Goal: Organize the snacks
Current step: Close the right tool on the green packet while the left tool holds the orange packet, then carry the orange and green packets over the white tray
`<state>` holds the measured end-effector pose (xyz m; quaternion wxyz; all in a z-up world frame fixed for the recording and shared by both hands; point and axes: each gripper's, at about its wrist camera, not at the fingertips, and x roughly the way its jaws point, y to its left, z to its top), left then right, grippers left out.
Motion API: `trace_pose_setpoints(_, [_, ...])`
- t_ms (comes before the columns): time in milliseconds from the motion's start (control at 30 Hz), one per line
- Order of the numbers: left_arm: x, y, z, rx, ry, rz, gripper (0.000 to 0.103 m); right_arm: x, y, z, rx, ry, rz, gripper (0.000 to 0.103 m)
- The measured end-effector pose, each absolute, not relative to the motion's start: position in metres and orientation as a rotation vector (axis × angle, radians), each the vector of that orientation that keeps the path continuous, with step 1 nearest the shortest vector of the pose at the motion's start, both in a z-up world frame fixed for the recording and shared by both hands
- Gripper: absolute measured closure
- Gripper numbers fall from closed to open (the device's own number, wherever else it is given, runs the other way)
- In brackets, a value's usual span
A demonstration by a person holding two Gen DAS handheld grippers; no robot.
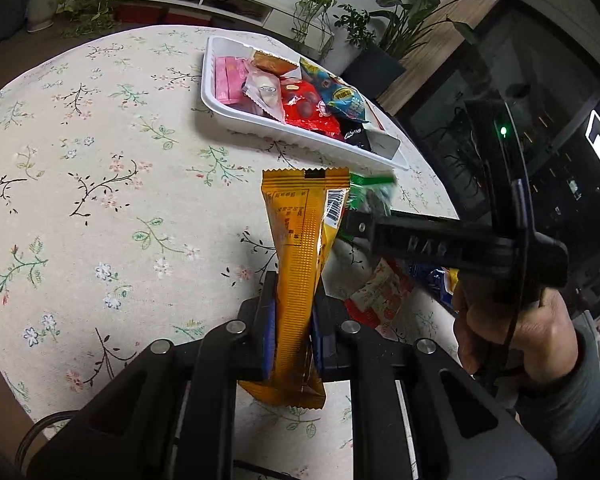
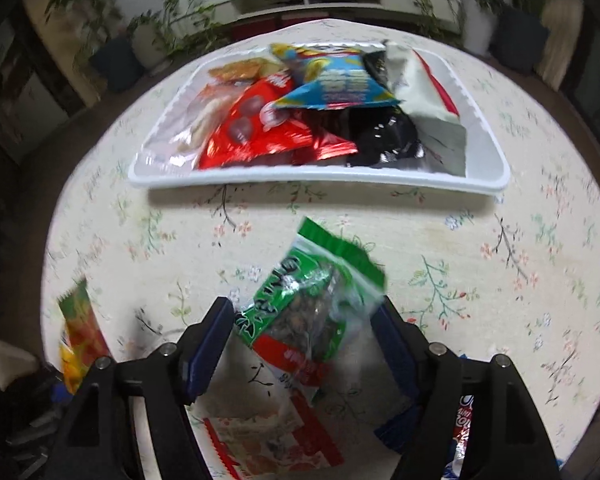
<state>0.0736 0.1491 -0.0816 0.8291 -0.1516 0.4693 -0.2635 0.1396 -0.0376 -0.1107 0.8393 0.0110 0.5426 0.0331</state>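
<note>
Mid-sort: left fingers (image 1: 294, 316) clamped tight on orange bar (image 1: 300, 264), held above table (image 1: 100, 160). Right fingers (image 2: 304, 344) spread around green nut pack (image 2: 312, 304), contact unclear. Next: both into white tray (image 2: 320, 178).

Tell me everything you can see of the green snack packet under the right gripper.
The green-and-clear plastic snack packet has a green serrated top edge, white lettering, dark contents showing through a clear window and a red band at its lower end. It sits tilted between the right gripper's open jaws, over a red-and-white wrapper on the floral tablecloth, short of the white tray. Whether the jaws touch it is unclear.
</note>
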Motion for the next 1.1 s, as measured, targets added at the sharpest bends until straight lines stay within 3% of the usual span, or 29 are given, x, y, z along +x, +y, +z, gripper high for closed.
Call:
trace_pose_setpoints(100, [0.073,0.15,-0.084,-0.324,0.998,-0.562,0.091,0.138,-0.036,-0.11,-0.007,1.139,0.074,0.039])
trace_pose_setpoints(200, [0.073,0.149,-0.085,-0.324,1.0,-0.563,0.091,0.141,-0.04,-0.108,0.006,1.145,0.087,0.059])
trace_pose_setpoints(267, [0.072,0.149,-0.085,-0.324,1.0,-0.562,0.091,0.14,-0.049,-0.104,0.012,1.148,0.098,0.063])
trace_pose_setpoints(367, [0.072,0.15,-0.087,-0.328,1.0,-0.557,0.091,0.143,-0.057,-0.103,0.074,1.145,0.14,0.077])
trace_pose_setpoints(733, [0.073,0.153,-0.08,-0.331,0.988,-0.55,0.091,0.123,-0.078,-0.09,0.156,1.096,0.213,0.081])
trace_pose_setpoints(1100, [0.104,0.159,-0.031,-0.313,0.914,-0.561,0.091,0.117,-0.145,-0.028,0.27,0.945,0.166,0.081])
